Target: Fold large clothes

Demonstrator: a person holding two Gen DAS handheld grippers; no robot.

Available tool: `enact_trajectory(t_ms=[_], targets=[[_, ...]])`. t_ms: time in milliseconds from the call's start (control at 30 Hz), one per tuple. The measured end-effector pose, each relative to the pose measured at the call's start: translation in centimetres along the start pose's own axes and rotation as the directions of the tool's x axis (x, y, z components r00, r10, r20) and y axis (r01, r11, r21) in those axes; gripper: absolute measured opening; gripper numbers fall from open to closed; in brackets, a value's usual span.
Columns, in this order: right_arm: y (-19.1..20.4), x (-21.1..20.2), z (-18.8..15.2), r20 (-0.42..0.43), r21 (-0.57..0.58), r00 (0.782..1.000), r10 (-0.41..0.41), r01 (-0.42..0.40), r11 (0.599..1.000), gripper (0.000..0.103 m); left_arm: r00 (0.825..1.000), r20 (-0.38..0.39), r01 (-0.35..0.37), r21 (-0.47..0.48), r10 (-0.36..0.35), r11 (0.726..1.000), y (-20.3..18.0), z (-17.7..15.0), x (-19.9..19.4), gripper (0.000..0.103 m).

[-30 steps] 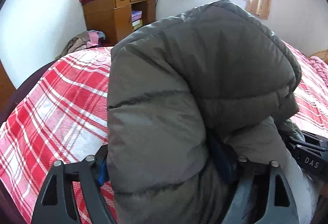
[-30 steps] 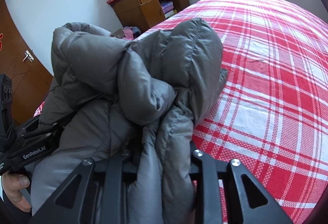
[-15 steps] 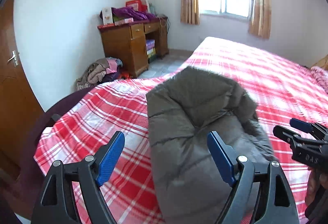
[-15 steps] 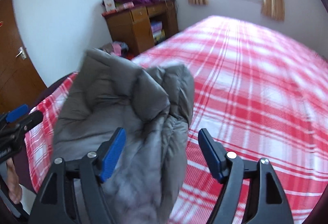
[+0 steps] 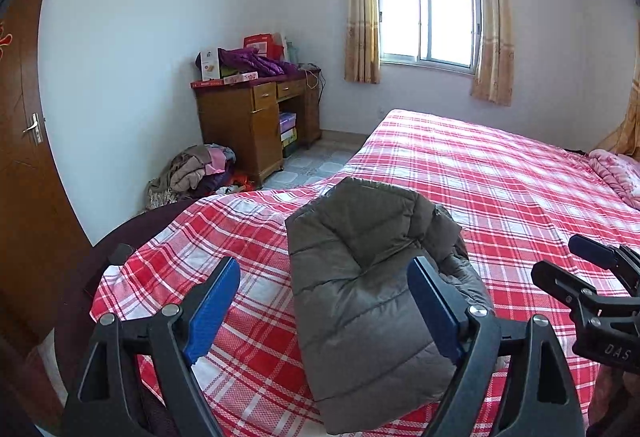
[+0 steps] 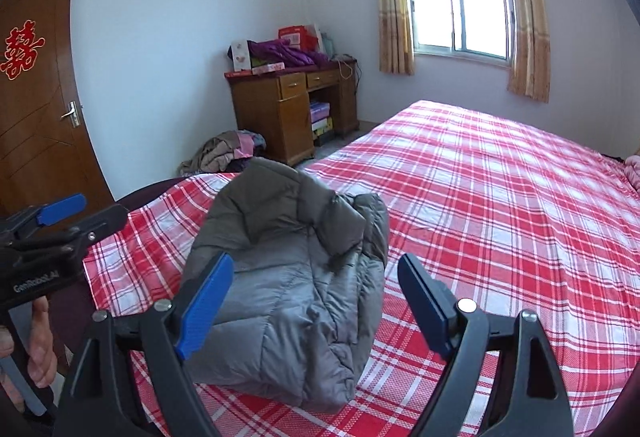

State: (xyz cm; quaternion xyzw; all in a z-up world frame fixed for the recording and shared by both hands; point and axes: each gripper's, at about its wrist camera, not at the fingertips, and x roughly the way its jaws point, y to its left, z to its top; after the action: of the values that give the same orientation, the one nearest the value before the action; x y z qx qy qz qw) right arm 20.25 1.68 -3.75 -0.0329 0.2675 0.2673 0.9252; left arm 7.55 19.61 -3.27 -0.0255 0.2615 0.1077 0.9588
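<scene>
Left tool (image 5: 324,311) and right tool (image 6: 316,299): blue-padded fingers spread apart, gripping nothing. Puffy grey quilted jacket (image 5: 360,289), folded into a lumpy bundle, on near edge of red plaid bed (image 5: 500,177).

Left tongs (image 5: 324,311) spread wide, blue pads (image 5: 214,311) apart, gripping nothing. Right tongs (image 6: 316,307) likewise gaping and bare, level alongside. Bare fingers (image 6: 40,349) wrapped round the left handle.

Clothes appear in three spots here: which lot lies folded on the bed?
The grey padded jacket, lying on the checked bedspread; the others are on the floor and desk.
</scene>
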Motion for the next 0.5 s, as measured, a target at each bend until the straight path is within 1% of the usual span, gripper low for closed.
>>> enact_trajectory(t_ms=[133, 500], targets=[[0.38, -0.61, -0.15, 0.008, -0.008, 1.0, 0.001, 0.0, 1.0, 0.087, 1.0, 0.0, -0.001, -0.007, 0.001, 1.0, 0.11, 0.02, 0.02, 0.086], [0.56, -0.2, -0.53, -0.002, -0.003, 1.0, 0.024, -0.024, 1.0, 0.087, 1.0, -0.007, -0.005, -0.013, 0.005, 1.0, 0.28, 0.02, 0.05, 0.086]])
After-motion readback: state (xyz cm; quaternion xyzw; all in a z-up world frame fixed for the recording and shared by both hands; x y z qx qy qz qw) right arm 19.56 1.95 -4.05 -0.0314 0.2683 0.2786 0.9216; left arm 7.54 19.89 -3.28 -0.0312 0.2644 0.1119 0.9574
